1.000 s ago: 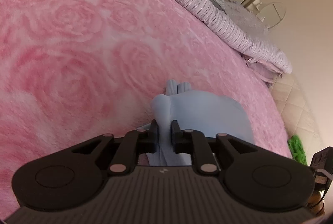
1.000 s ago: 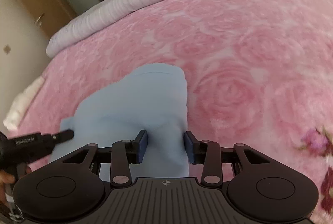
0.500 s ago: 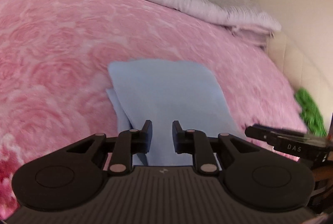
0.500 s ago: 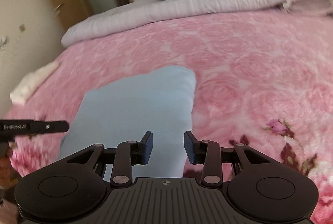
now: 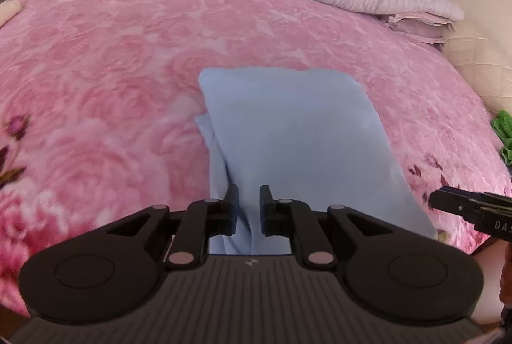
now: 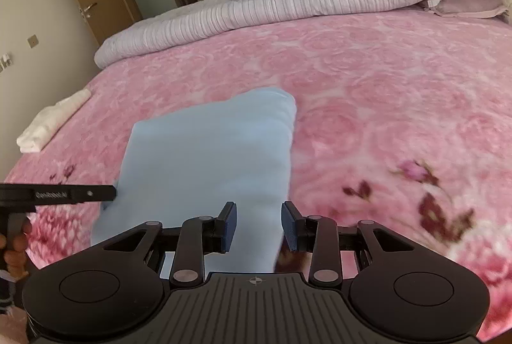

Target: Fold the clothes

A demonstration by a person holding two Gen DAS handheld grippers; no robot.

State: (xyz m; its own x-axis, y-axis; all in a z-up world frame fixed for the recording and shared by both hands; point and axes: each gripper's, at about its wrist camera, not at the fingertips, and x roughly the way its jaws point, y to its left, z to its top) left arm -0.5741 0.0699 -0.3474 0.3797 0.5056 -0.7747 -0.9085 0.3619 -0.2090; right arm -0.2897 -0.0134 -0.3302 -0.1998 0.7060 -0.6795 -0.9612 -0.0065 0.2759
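Both claws now clear of cloth; second ago left claw (image 5: pixel 249 205) pinched bunched fold, now gapes narrowly, holding nothing. Right claw (image 6: pixel 258 227) wider apart, also empty. Light blue garment (image 5: pixel 288 133) lies as flat folded rectangle on pink rose blanket (image 5: pixel 105 62), near bed's front edge. Judgement: fold appears laid down. No containers visible. Farther off: folded white cloth (image 6: pixel 52 120), striped quilt (image 6: pixel 256 11).

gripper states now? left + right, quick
Left gripper: jaws open, holding nothing, above the near edge of the blue garment.
Right gripper: jaws open, empty, over the same garment.
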